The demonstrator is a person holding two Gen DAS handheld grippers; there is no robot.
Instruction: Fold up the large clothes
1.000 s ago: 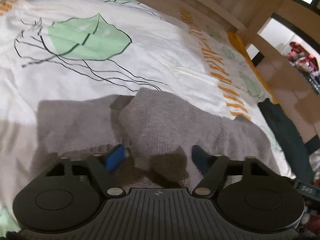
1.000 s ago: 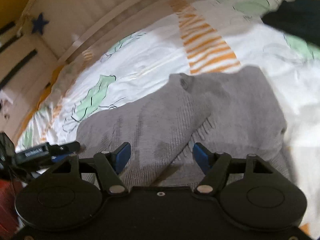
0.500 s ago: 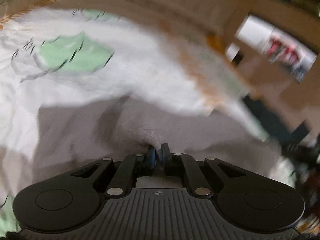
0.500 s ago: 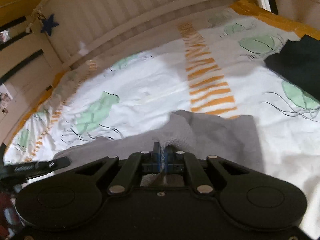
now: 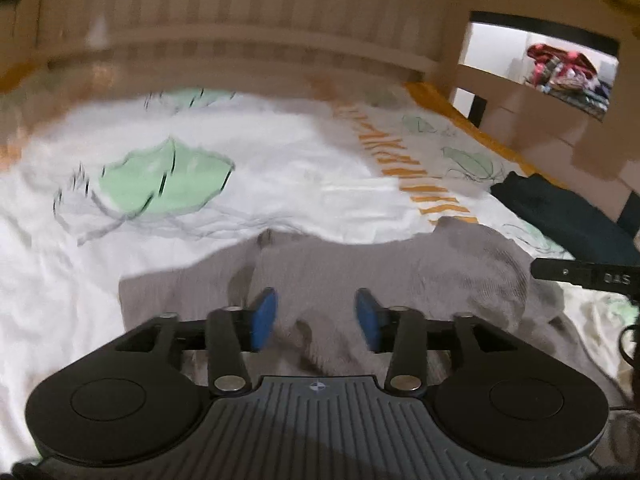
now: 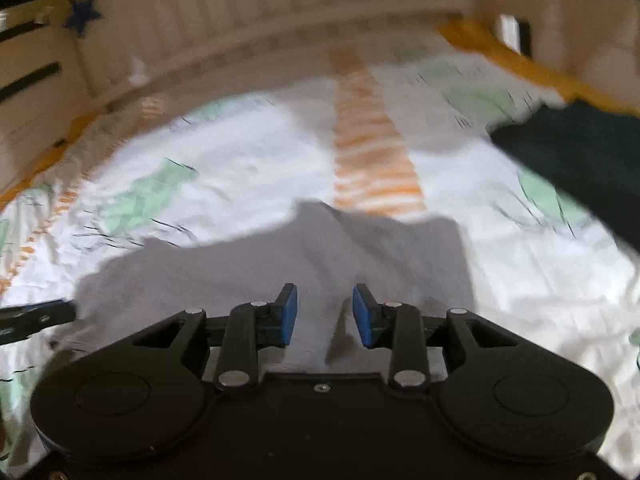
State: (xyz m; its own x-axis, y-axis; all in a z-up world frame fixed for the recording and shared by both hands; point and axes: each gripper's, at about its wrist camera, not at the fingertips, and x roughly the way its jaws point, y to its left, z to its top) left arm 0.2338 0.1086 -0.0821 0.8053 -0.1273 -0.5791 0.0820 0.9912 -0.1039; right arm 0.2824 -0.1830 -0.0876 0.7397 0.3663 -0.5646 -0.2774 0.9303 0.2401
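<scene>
A grey knit garment (image 5: 360, 272) lies folded on the white bed sheet (image 5: 240, 160); it also shows in the right wrist view (image 6: 280, 256). My left gripper (image 5: 316, 318) is open, its blue pads just above the garment's near part, holding nothing. My right gripper (image 6: 325, 314) is open over the garment's near edge, also empty. The tip of the right gripper (image 5: 584, 276) shows at the right edge of the left wrist view; the left one (image 6: 36, 316) shows at the left edge of the right wrist view.
A dark folded garment (image 5: 568, 216) lies on the bed to the right, seen too in the right wrist view (image 6: 580, 160). A slatted wooden bed rail (image 5: 240, 40) runs along the far side. A shelf with colourful items (image 5: 568, 72) stands beyond the bed.
Both grippers were shut on the grey garment half a second ago; now both have opened and let it go, and the garment lies on the sheet.
</scene>
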